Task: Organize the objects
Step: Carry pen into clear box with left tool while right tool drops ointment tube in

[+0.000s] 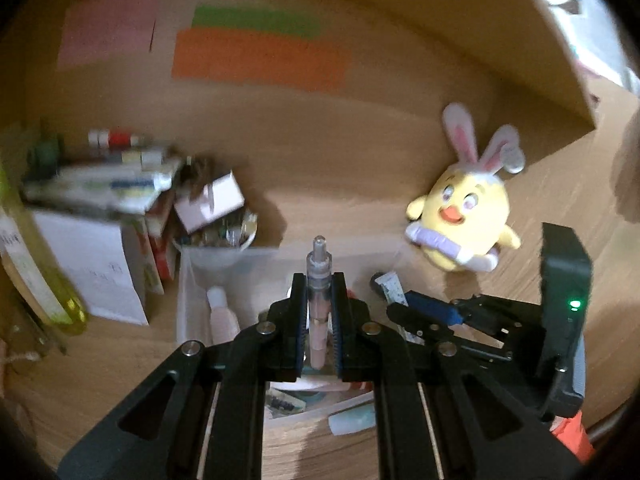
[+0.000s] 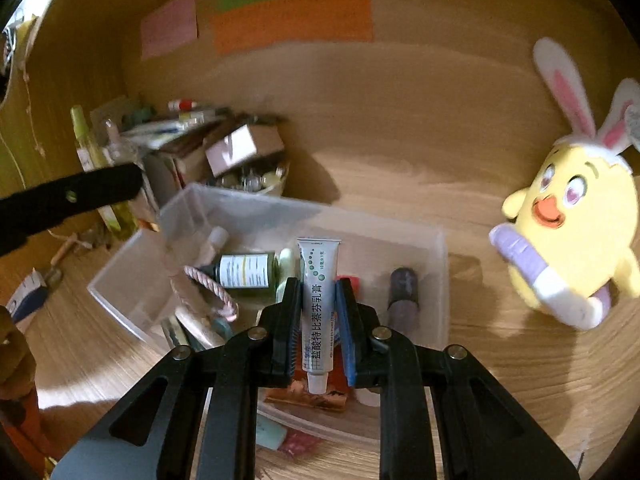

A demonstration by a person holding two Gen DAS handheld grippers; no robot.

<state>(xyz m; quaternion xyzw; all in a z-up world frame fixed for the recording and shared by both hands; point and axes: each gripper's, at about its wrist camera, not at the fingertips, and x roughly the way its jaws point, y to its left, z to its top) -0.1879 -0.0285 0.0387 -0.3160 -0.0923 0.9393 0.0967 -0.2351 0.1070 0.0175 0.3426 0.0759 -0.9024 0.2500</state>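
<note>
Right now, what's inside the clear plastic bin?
In the clear bin: a green bottle, a white bottle, a dark tube and a rope-handled pouch. The right tool and its ointment tube hide the rest.

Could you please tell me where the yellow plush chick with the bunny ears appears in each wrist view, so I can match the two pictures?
Left wrist: the plush chick sits right of centre on the wooden surface, beyond the right claw.
Right wrist: it fills the far right edge, right of the clear bin.
Shared landmark: the orange paper on the back wall.
</note>
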